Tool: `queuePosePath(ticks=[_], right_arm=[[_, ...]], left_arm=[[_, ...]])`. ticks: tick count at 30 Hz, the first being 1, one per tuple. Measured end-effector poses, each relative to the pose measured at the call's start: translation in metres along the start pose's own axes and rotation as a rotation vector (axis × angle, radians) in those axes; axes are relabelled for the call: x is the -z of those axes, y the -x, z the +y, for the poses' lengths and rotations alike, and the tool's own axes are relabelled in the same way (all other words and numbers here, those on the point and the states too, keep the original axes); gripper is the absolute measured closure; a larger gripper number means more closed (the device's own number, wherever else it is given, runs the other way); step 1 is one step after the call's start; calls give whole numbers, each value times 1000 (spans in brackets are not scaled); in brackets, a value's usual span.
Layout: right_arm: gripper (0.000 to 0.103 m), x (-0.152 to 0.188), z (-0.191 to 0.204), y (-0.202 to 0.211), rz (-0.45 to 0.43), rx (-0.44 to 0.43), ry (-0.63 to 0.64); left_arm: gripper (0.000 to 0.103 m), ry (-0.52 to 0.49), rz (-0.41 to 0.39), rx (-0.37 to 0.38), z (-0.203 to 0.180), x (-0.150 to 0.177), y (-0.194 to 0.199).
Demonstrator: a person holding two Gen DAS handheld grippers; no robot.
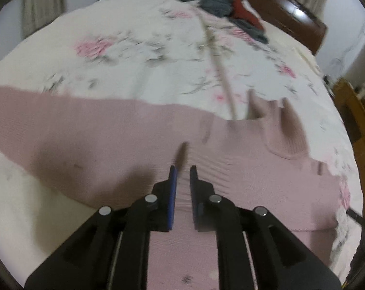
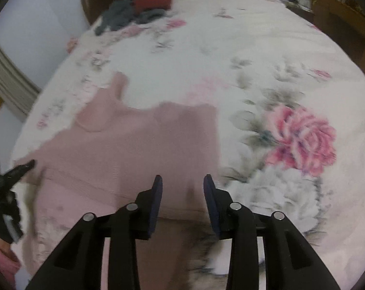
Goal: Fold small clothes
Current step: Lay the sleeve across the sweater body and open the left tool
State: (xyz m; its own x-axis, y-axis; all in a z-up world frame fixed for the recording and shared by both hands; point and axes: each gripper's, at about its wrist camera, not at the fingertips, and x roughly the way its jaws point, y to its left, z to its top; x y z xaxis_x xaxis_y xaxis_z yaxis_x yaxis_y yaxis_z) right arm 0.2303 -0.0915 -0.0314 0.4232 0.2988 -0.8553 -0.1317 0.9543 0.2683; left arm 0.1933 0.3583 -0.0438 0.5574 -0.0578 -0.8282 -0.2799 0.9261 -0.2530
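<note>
Pink garment lies spread flat on the floral bed. Left hand-held gripper hovers over it, jaws slightly apart and empty; right hand-held gripper hangs above its edge, jaws wide apart. Dark clothes sit piled far off.

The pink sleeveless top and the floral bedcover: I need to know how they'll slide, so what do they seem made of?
The pink sleeveless top looks like a soft ribbed knit, matte: fine parallel lines run across it. The floral bedcover looks like a thick, plush printed fabric, also matte; motion blur leaves the weave unclear.
</note>
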Motion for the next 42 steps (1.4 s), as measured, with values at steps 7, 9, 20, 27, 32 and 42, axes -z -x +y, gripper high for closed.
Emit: queuePosePath(ticks=[7,9,20,27,32,42], right_arm=[[66,15,33,-52,152,-8,47],[67,21,29,-69,184,13,32],[63,25,32,-80,161,38,45],[48,33,56,-34,111,-77,44],[45,59,92,-39,174,-139,115],[45,84,143,-54,202,-172,222]], left_arm=[[91,-53,139,17,-34,23,-45],[91,-28,189,20,-27,28,-61],[90,-42,189,34,-21,33,-66],[45,-80,95,3,4,38,-10],[45,18,94,-53,79,51,21],[45,308,-22,-200,232,32,55]])
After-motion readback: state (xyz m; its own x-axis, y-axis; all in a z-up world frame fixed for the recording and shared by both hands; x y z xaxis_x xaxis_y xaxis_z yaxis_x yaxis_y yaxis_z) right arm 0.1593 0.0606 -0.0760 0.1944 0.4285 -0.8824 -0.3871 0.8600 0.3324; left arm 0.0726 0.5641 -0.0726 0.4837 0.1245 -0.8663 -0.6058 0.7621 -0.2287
